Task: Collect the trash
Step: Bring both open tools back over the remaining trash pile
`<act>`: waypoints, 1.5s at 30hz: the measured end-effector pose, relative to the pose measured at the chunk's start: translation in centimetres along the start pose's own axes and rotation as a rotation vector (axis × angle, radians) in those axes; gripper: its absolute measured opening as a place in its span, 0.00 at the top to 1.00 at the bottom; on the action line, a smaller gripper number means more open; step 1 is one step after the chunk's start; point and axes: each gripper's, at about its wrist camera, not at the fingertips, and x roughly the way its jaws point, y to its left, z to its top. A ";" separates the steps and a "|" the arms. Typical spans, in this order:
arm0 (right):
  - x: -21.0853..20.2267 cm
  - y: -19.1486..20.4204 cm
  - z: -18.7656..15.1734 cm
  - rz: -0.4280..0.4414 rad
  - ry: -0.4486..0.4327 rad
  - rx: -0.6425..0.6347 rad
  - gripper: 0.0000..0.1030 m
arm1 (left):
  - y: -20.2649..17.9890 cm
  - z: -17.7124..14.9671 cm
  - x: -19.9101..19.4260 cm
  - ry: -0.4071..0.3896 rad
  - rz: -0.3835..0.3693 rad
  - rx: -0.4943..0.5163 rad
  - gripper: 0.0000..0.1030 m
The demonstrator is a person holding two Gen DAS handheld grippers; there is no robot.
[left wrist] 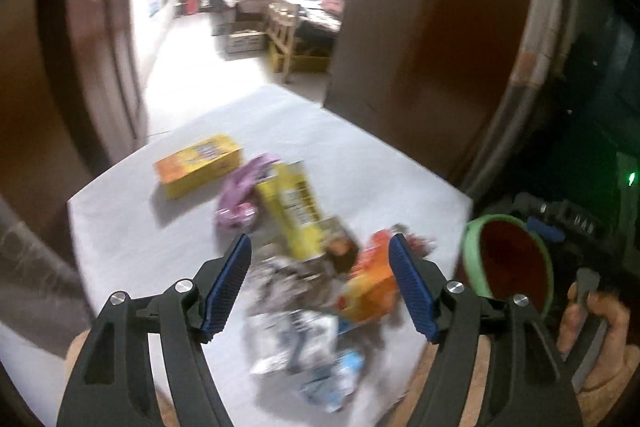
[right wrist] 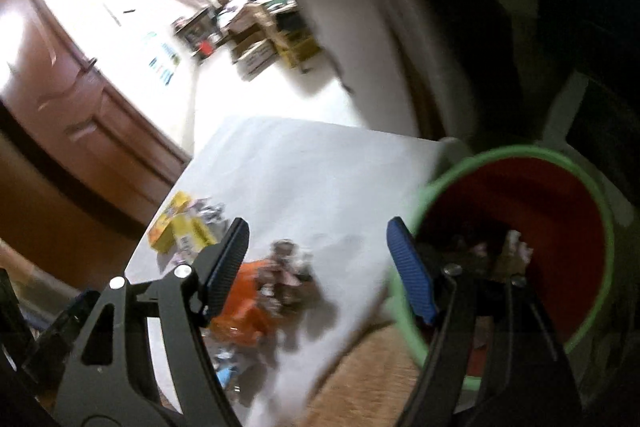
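Trash lies scattered on a white sheet [left wrist: 132, 227] on the floor: a yellow-orange box [left wrist: 198, 165], a purple wrapper [left wrist: 244, 195], a yellow carton [left wrist: 294, 211], an orange wrapper [left wrist: 370, 287] and grey and blue wrappers [left wrist: 296, 339]. My left gripper [left wrist: 320, 287] is open and empty above the pile. A green-rimmed bin with a red inside [left wrist: 510, 263] stands off the sheet's right edge. In the right wrist view, my right gripper [right wrist: 316, 267] is open and empty, beside the bin [right wrist: 560, 227], which holds some trash. The orange wrapper [right wrist: 244, 307] lies below it.
A brown door [left wrist: 420, 27] stands behind the sheet, with a doorway to a bright cluttered room [left wrist: 260, 7] at the left. A dark cabinet with a green light [left wrist: 630, 179] is at the right. Woven matting [right wrist: 360, 379] lies under the sheet's edge.
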 end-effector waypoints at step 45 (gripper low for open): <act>15.3 17.0 -2.9 0.085 0.364 -0.395 0.56 | 7.8 -4.8 2.4 0.154 -0.054 -0.226 0.32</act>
